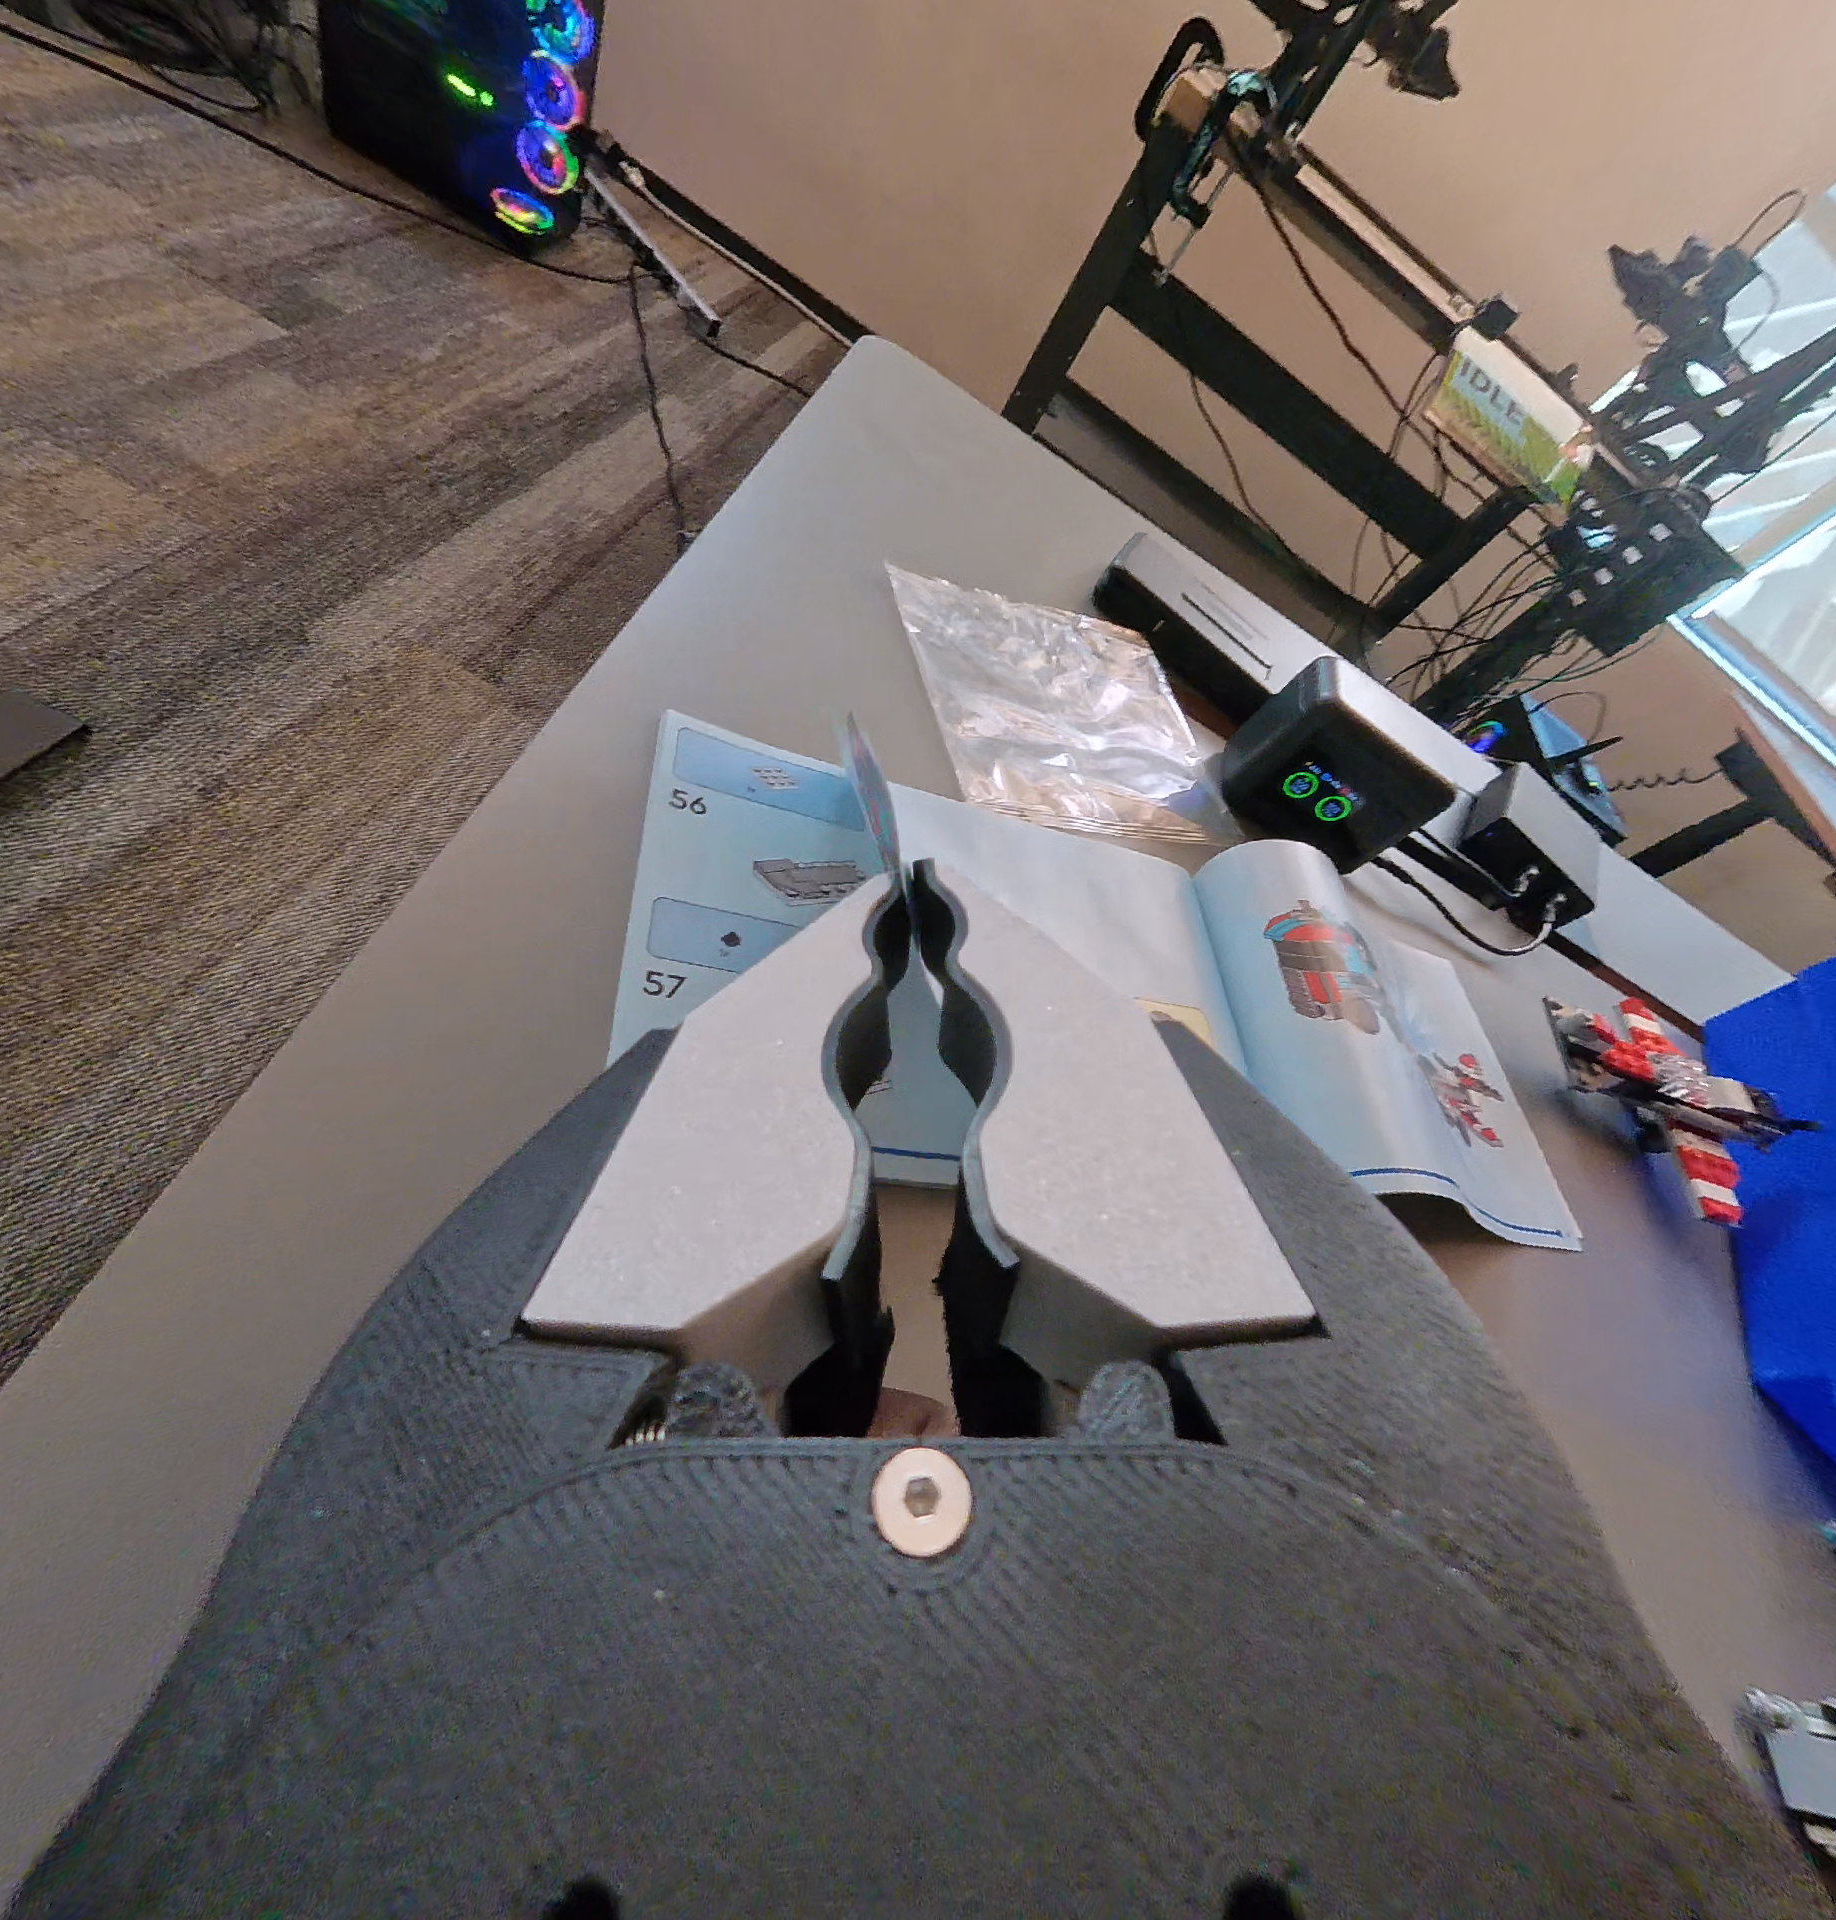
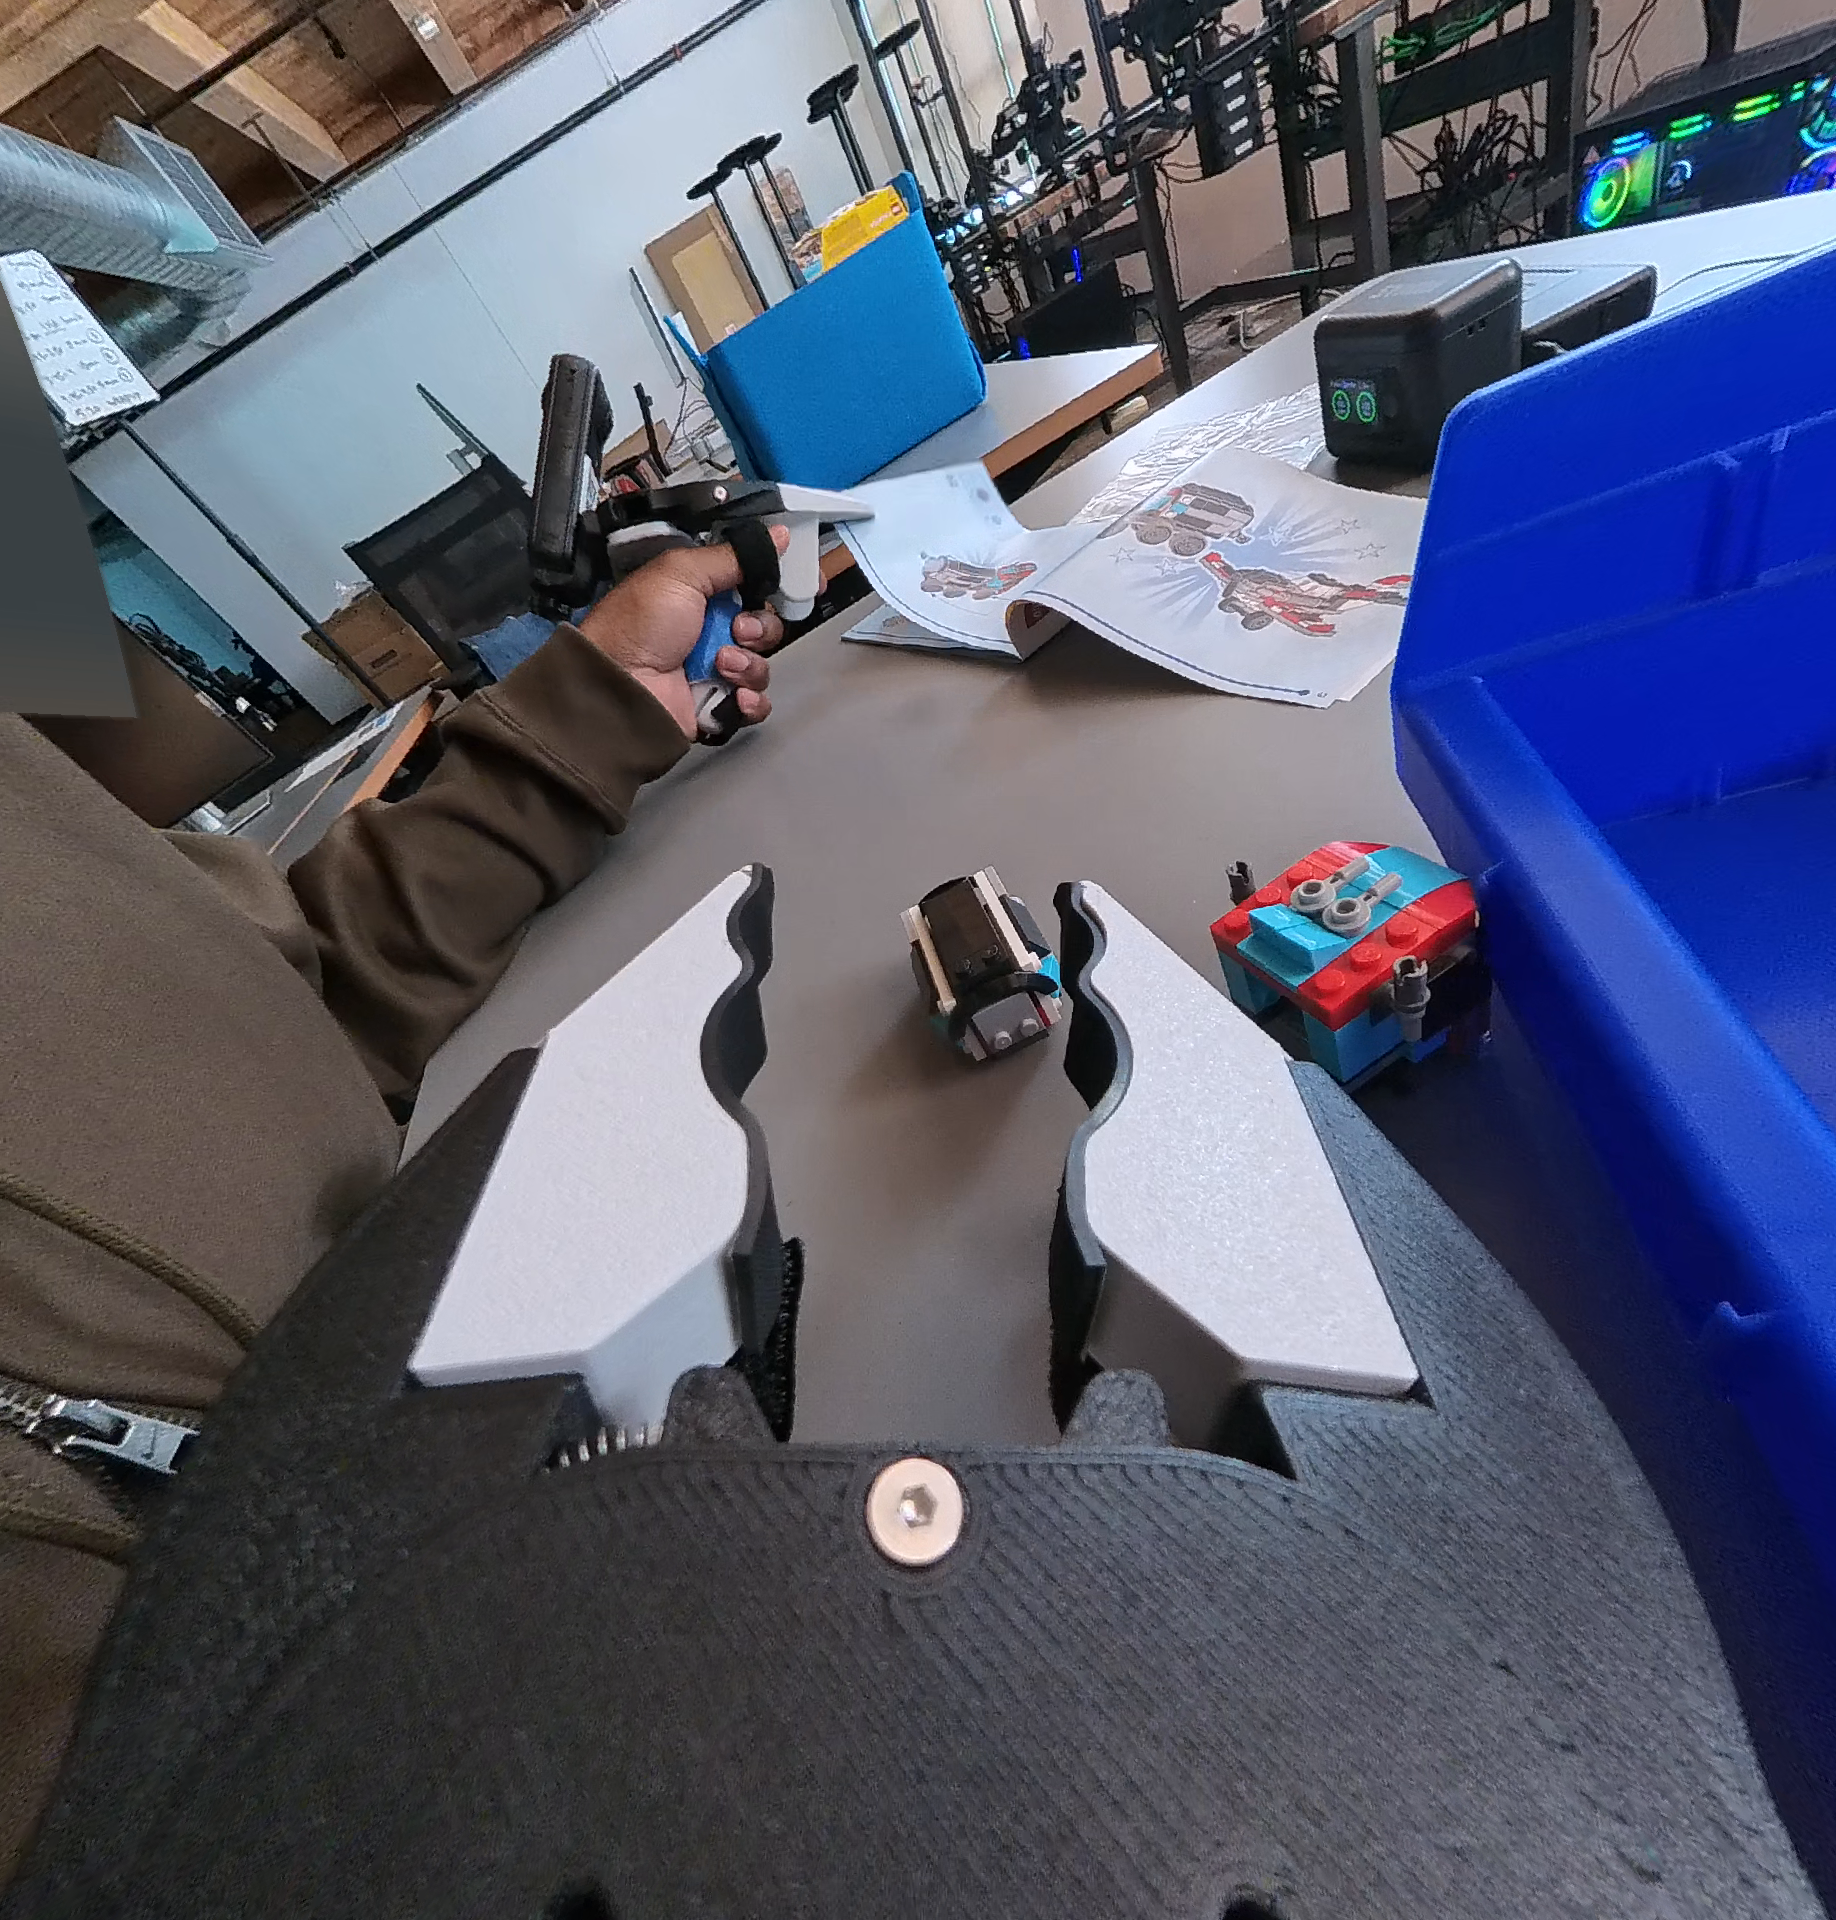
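Observation:
My left gripper (image 1: 912,883) is shut on one page (image 1: 872,790) of an open instruction booklet (image 1: 1361,997), and the page stands up on edge from the spread. In the right wrist view the left gripper (image 2: 852,509), held in a hand, pinches that lifted page (image 2: 945,540) above the booklet (image 2: 1257,582). My right gripper (image 2: 914,914) is open low over the grey table (image 2: 893,748). A small black, white and grey brick assembly (image 2: 981,966) lies on the table between its fingers, close to the right finger (image 2: 1101,935). The left finger (image 2: 737,935) stands well apart from it.
A red and teal brick build (image 2: 1345,956) sits just right of my right gripper, against a big blue bin (image 2: 1672,727). A red and white brick model (image 1: 1672,1091), a clear plastic bag (image 1: 1039,686) and a black device with green rings (image 1: 1329,769) lie beyond the booklet. A sleeved arm (image 2: 457,790) crosses the left side. Left tips to right tips: about 40 centimetres.

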Demonstrator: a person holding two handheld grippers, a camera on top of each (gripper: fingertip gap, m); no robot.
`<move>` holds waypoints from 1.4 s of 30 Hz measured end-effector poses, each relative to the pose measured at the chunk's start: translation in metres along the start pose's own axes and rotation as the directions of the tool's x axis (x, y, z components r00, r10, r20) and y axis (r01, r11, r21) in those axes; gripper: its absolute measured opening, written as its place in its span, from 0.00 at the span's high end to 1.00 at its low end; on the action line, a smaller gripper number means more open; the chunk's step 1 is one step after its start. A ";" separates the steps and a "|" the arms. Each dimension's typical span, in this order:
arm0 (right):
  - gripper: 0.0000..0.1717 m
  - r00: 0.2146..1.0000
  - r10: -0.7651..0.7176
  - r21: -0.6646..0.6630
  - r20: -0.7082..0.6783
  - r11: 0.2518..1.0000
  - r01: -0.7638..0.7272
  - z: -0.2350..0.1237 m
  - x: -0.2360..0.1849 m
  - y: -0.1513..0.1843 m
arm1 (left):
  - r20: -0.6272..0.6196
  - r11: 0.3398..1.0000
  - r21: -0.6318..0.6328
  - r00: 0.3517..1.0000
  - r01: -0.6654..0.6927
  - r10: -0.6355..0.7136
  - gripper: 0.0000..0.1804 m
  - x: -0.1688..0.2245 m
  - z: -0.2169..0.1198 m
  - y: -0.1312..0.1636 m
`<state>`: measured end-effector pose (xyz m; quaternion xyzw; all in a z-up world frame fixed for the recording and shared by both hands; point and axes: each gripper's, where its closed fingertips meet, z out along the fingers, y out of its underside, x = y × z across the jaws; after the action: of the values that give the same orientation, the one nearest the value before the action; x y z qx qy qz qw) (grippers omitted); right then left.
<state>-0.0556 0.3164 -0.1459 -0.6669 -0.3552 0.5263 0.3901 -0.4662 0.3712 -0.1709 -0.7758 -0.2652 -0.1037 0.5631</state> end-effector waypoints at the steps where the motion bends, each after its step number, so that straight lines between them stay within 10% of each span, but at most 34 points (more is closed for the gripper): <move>1: 0.68 1.000 0.000 0.000 0.000 1.000 0.000 0.000 0.000 0.000 | -0.013 1.000 0.004 1.000 0.002 -0.002 0.99 0.002 0.000 -0.001; 42: 0.68 1.000 -0.002 0.000 0.002 1.000 0.002 0.000 -0.001 0.000 | -0.154 0.948 0.099 0.937 -0.301 0.314 0.99 0.057 -0.005 -0.005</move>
<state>-0.0558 0.3156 -0.1458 -0.6660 -0.3564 0.5266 0.3900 -0.4203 0.3847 -0.1394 -0.7748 -0.0960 -0.0695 0.6210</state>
